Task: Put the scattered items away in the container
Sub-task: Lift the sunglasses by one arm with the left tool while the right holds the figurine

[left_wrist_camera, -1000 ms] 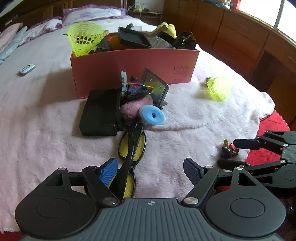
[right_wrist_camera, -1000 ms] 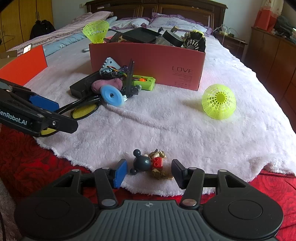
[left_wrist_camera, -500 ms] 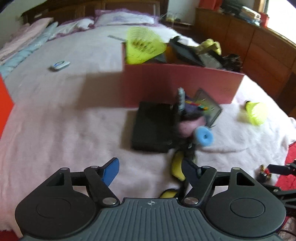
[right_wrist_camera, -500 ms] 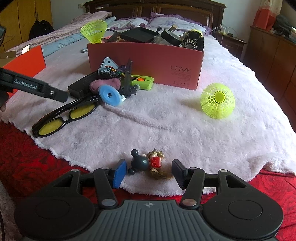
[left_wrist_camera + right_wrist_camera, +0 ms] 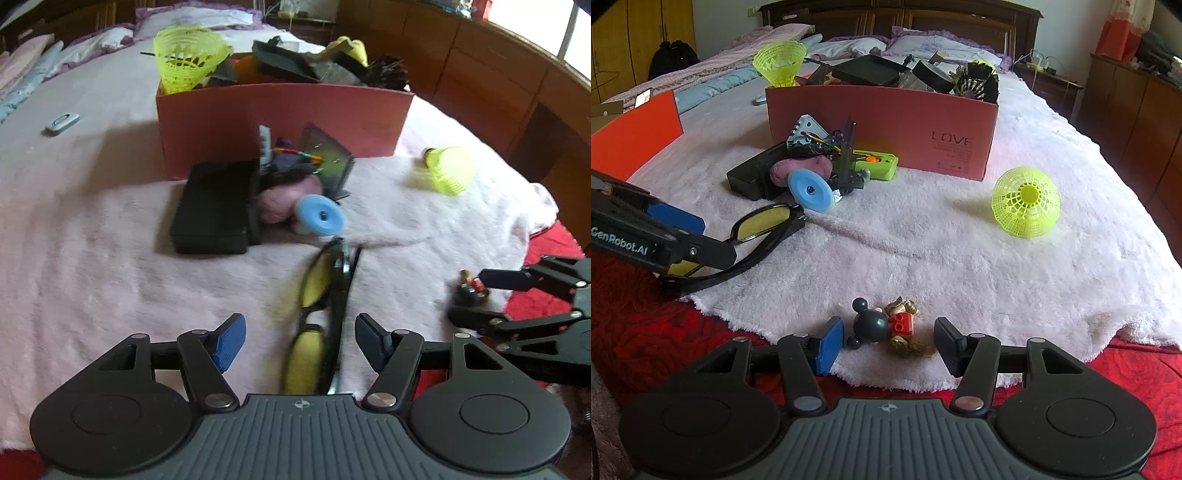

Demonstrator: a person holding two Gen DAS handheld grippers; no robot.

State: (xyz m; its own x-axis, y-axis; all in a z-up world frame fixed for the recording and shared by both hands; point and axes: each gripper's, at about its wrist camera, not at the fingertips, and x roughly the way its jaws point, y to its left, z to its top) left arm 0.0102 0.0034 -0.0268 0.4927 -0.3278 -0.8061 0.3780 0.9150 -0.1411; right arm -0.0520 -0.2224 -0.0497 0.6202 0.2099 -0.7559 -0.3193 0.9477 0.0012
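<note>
A pink box (image 5: 284, 122) marked LOVE (image 5: 882, 122) stands on the white blanket, heaped with items. Black glasses with yellow lenses (image 5: 321, 306) lie between the open fingers of my left gripper (image 5: 299, 341); they also show in the right wrist view (image 5: 757, 229). My right gripper (image 5: 886, 345) is open around a small mouse figure (image 5: 882, 326) at the blanket's front edge; this gripper also shows in the left wrist view (image 5: 476, 295). A yellow shuttlecock (image 5: 1027, 201) lies to the right of the box (image 5: 448, 168).
In front of the box lie a black case (image 5: 214, 206), a pink lump (image 5: 801, 170), a blue disc (image 5: 321, 216), a green toy (image 5: 875, 164) and small parts. A remote (image 5: 62, 122) lies far left. An orange panel (image 5: 635, 136) stands at left. Red bedding (image 5: 646, 339) borders the blanket.
My left gripper swung away to the left, then came back over the glasses, which now lie between its open fingers. The right gripper moved slightly closer around the mouse figure.
</note>
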